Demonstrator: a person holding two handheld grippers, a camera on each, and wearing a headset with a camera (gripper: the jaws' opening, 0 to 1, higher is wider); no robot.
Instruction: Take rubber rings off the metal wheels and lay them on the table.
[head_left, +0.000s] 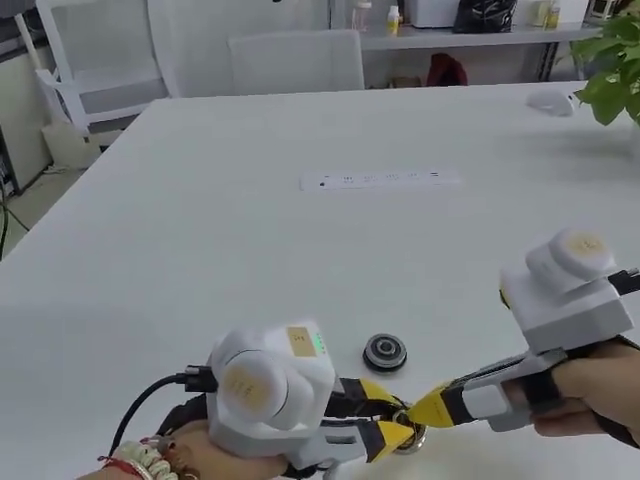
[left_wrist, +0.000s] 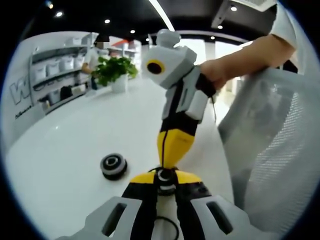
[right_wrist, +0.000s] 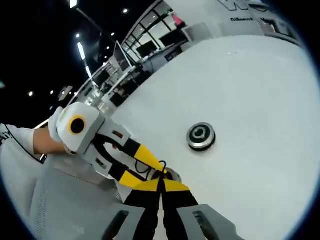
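Your left gripper (left_wrist: 165, 178) clamps a metal wheel (head_left: 408, 438).
Right gripper (right_wrist: 161, 184) jaws pinch shut at its rim; another wheel (head_left: 385, 351) lies nearby.

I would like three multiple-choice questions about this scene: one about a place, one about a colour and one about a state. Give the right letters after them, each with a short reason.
1. Where does the loose wheel lie?
A) on the table, just beyond the tongs
B) on a chair
C) on the floor

2. What colour are the tips of both tongs?
A) red
B) yellow
C) green

3. What are the left tongs doing?
A) lying open on the table
B) clamping a small wheel
C) holding a plant

Answers:
1 A: the head view shows it on the white table, between the tongs and the power strip.
2 B: both pairs end in yellow.
3 B: in the left gripper view the small wheel sits between their tips, and the right tongs meet it there.
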